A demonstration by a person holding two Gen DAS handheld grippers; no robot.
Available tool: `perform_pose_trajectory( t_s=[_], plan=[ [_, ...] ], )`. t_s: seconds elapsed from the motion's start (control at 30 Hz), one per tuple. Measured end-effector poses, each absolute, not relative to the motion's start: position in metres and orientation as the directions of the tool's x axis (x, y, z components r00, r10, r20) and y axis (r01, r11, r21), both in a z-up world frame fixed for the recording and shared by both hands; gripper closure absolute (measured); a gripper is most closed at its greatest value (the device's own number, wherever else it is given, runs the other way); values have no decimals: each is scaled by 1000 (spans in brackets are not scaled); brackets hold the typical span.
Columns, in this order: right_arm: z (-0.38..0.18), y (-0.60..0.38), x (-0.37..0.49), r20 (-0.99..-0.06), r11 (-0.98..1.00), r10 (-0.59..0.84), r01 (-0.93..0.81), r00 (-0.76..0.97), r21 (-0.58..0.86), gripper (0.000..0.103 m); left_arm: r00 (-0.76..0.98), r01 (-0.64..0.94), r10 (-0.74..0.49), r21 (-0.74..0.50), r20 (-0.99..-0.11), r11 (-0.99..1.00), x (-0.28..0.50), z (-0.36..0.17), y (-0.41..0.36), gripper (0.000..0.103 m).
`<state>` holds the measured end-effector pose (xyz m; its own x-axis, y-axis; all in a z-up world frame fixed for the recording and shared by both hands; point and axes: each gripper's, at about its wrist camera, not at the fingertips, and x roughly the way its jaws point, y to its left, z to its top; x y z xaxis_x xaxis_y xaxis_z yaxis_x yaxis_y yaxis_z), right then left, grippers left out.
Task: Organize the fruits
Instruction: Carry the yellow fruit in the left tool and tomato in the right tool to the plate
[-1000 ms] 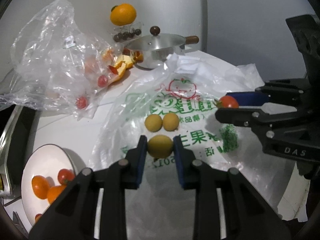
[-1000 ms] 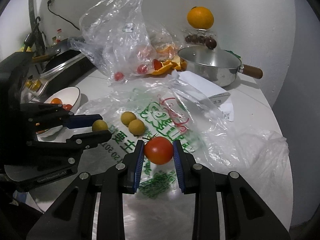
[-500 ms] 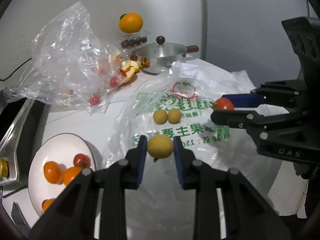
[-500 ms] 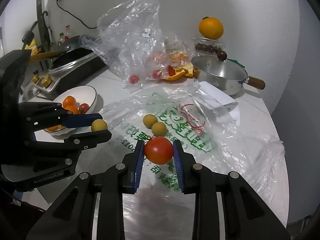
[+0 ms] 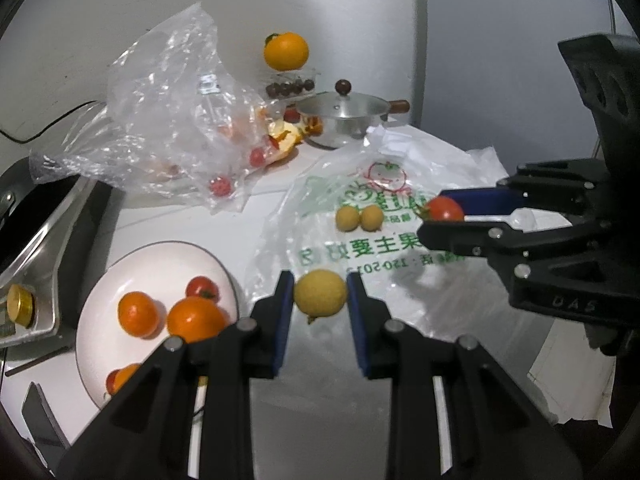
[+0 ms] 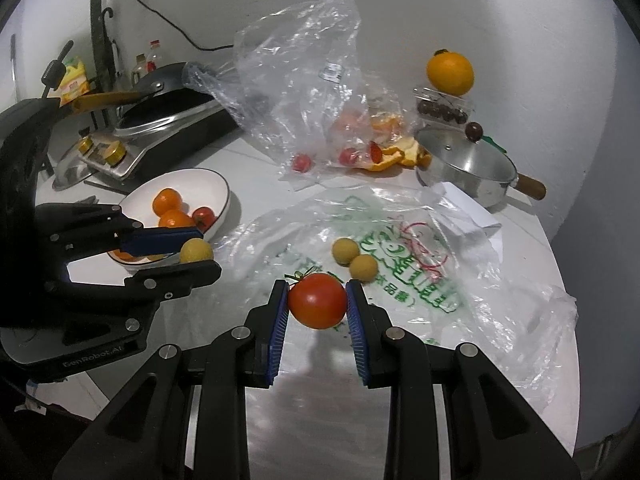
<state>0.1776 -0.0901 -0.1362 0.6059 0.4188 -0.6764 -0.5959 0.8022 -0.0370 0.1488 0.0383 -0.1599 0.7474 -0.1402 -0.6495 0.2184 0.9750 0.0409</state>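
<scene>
Left gripper (image 5: 320,294) is pinched on a yellow fruit (image 5: 320,293), held in the air just right of the white bowl (image 5: 160,252). Right gripper (image 6: 317,300) is clamped on a tomato (image 6: 317,300) further right of that bowl, above the printed plastic bag (image 6: 404,264).

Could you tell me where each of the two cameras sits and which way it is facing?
Left wrist: sits on the left gripper, faces forward over the white bowl and printed bag; its fingers clamp a yellow fruit.
Right wrist: sits on the right gripper, faces the table toward the pot; its fingers clamp a tomato.
Shared: bowl, bag, pot, and each view shows the other gripper.
</scene>
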Motion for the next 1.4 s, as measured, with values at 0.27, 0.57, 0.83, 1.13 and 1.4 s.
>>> perform_pose_trajectory(
  t_s=[0.27,0.57,0.83,1.13,1.4],
  plan=[
    [-135,-71,169,-682,790,418,-611,600,-54,72,757,207,-140,32,-639,978,136,-159,54,76],
    [-132,-50,160,-686,770,424,-634,591,-70,72,770,172,-120,24,-626,985,121,-157,76,76],
    [-132,-30,153,-690,749,433,-657,580,-82,72,782,127,-79,33,-618,991,109,-156,99,76],
    [-134,-6,149,-697,722,444,-685,563,-93,72,790,76,-39,34,-612,997,100,-158,125,76],
    [-139,14,150,-707,695,457,-713,540,-96,72,788,9,14,35,-616,999,102,-164,155,76]
  ],
)
